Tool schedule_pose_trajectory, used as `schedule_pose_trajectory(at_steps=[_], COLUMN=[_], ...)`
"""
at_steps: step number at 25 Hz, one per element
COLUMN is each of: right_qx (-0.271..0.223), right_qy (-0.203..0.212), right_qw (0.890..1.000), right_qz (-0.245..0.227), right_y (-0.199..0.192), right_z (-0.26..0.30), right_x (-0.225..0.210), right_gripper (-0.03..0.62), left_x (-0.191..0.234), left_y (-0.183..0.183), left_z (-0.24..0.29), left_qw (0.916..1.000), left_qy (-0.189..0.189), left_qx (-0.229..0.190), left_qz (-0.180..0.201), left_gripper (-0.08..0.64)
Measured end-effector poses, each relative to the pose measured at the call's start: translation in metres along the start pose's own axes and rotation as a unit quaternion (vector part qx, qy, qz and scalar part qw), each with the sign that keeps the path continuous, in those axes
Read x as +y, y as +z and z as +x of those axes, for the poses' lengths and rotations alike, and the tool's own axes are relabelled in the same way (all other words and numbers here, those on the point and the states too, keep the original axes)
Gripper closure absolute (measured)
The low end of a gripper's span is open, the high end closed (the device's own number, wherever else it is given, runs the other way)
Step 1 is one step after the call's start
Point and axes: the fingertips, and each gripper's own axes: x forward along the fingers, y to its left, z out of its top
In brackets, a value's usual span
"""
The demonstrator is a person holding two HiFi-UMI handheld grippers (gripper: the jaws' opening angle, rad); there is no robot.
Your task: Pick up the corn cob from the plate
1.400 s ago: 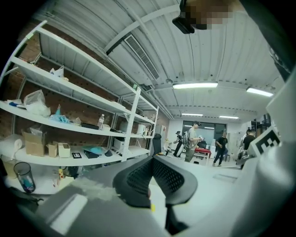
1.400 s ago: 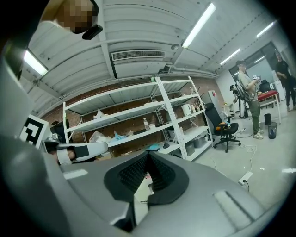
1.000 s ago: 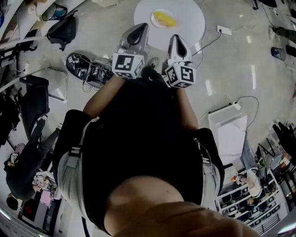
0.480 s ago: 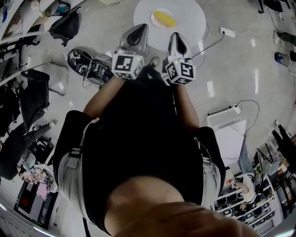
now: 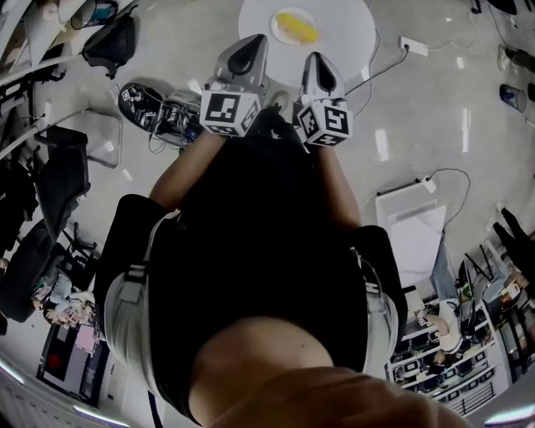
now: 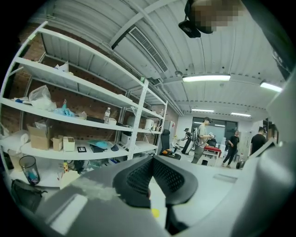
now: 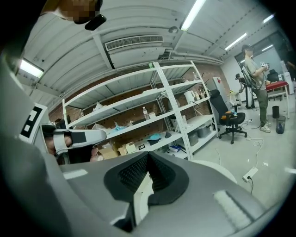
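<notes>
A yellow corn cob (image 5: 297, 27) lies on a white plate (image 5: 277, 18) on the round white table (image 5: 338, 38) at the top of the head view. Both grippers are held side by side in front of the person's chest, pointing at the table and short of its near edge. My left gripper (image 5: 248, 50) (image 6: 150, 161) has its ridged pads together with nothing between them; a yellow speck (image 6: 155, 213) shows through the slit below the pads. My right gripper (image 5: 320, 67) (image 7: 148, 157) is shut and empty too.
On the floor to the left lie a black bag (image 5: 113, 46) and a tangle of cables and gear (image 5: 159, 113). A power strip (image 5: 414, 46) lies right of the table. White shelving (image 6: 83, 120), an office chair (image 7: 229, 115) and standing people (image 6: 201, 143) fill the room behind.
Table and plate have slid slightly up and left in the head view. Both grippers have edged a little closer to the table's near edge, still side by side and shut.
</notes>
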Motion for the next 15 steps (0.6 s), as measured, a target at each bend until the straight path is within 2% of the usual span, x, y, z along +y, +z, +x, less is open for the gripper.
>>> schedule_pose_trajectory(at_steps=[11, 13, 15], right_qx=[0.050, 0.062, 0.071], right_qy=[-0.016, -0.015, -0.016], right_qw=[0.999, 0.998, 0.997], right_qz=[0.004, 0.004, 0.005], right_y=[-0.025, -0.029, -0.033], right_z=[0.041, 0.047, 0.052], right_x=[-0.005, -0.006, -0.010], right_gripper=[0.579, 0.541, 0.532], left_x=[0.026, 0.032, 0.036], left_y=[-0.015, -0.018, -0.020], left_z=[0.034, 0.041, 0.048], left_qw=[0.9992, 0.9990, 0.9988], left_qy=[-0.014, -0.014, -0.014], left_qx=[0.029, 0.035, 0.038], left_qz=[-0.021, -0.024, -0.027], left_gripper=[0.554, 0.554, 0.554])
